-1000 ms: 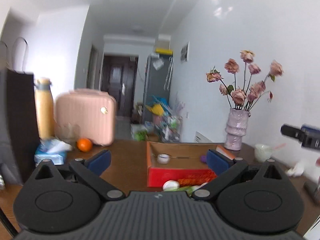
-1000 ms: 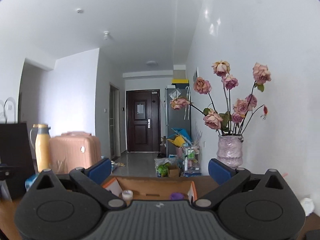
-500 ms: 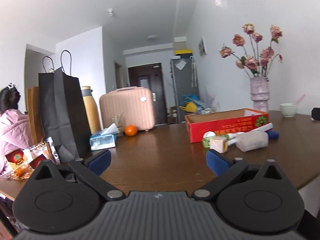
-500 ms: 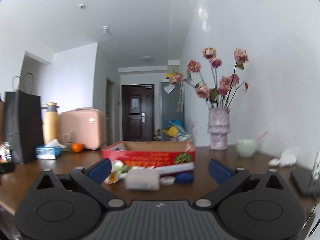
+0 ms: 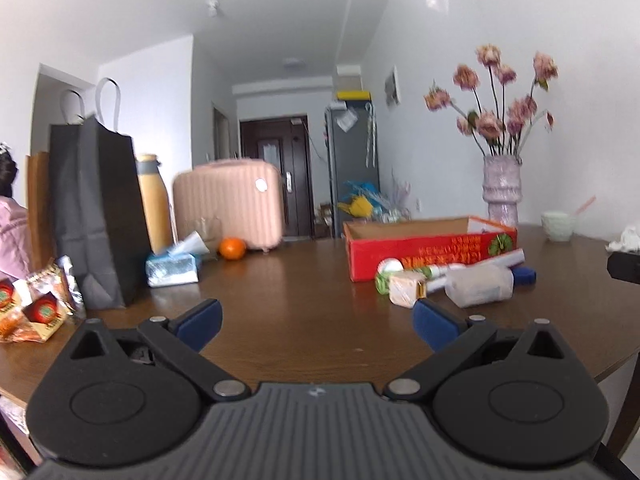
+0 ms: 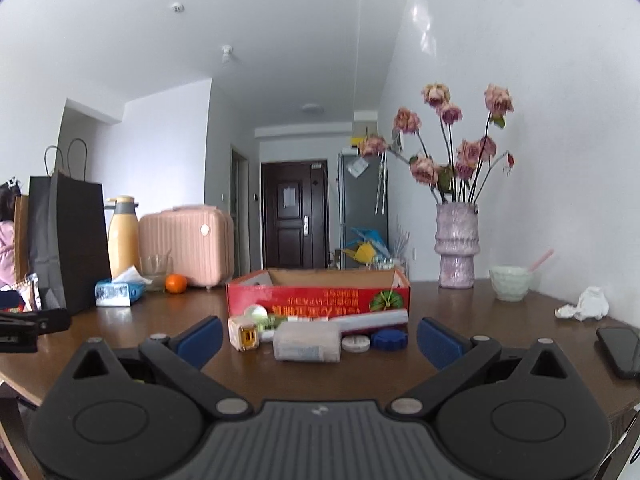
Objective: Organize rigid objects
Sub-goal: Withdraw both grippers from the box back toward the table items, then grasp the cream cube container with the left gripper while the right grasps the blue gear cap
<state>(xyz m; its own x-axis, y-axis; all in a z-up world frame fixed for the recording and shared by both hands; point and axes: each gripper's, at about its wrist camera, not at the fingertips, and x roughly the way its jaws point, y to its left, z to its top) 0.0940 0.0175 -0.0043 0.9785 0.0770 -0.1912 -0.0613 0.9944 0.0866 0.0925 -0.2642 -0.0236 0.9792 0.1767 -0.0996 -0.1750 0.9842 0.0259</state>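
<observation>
A red open cardboard box (image 6: 318, 294) stands on the brown table (image 6: 480, 332). In front of it lie a translucent plastic box (image 6: 307, 346), a small beige cube with a yellow mark (image 6: 243, 333), a white tube (image 6: 374, 318), a white round lid (image 6: 355, 343), a blue cap (image 6: 389, 339) and a white-green round item (image 6: 256, 313). The left wrist view shows the same box (image 5: 428, 246) and pile (image 5: 478, 286) to the right. My right gripper (image 6: 320, 334) is open just short of the pile. My left gripper (image 5: 316, 320) is open over bare table, with nothing between its fingers.
On the table's left stand a black paper bag (image 5: 94, 208), a yellow flask (image 5: 154, 200), a pink case (image 5: 230, 204), a tissue pack (image 5: 172, 268) and an orange (image 5: 232, 248). A flower vase (image 6: 456, 252), bowl (image 6: 510, 282), crumpled tissue (image 6: 586, 304) and phone (image 6: 618, 350) occupy the right. A person sits far left.
Both grippers have dropped and pulled back from above the box to table level near the front edge. The items in front of the box have come into view. Both stay open.
</observation>
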